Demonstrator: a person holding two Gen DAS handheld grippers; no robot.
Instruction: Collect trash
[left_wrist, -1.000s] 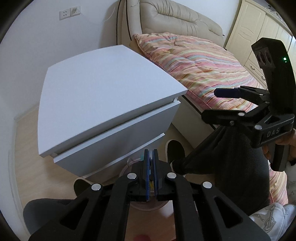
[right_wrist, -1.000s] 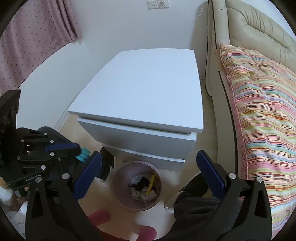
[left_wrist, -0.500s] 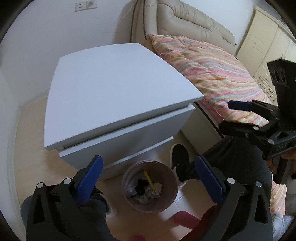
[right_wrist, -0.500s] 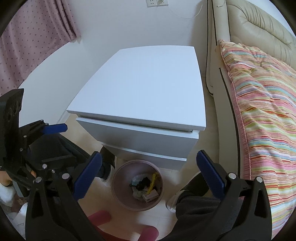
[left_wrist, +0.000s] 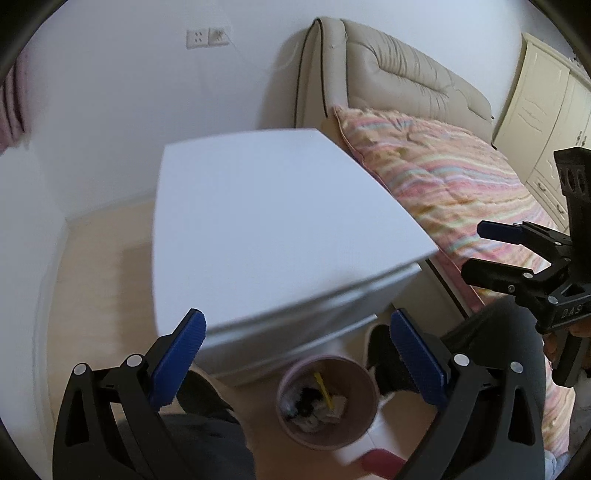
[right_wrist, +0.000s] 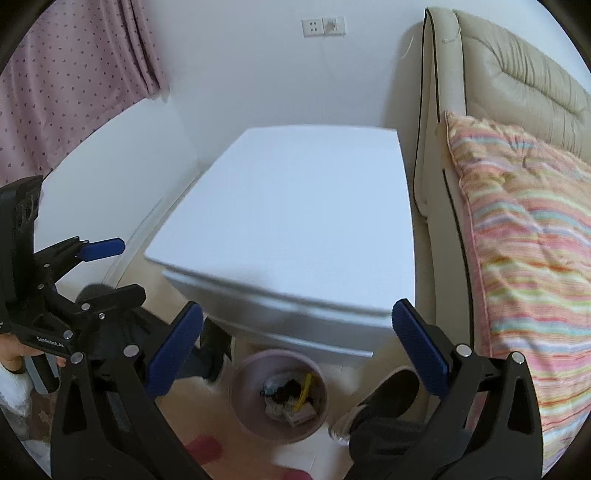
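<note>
I hold both grippers angled down, the left gripper (left_wrist: 295, 354) and right gripper (right_wrist: 297, 345) each spread wide with nothing between. Below them sits the bin (right_wrist: 243, 384) with trash (right_wrist: 291, 397) inside, nightstand (right_wrist: 295, 221) beyond.

The trash (right_wrist: 290, 397) in the pink bin (right_wrist: 240, 384) is too small to identify – only a yellow strip (right_wrist: 304, 389) reads; the nightstand (left_wrist: 280, 236) edges blur, and its front hides the bin's far rim
</note>
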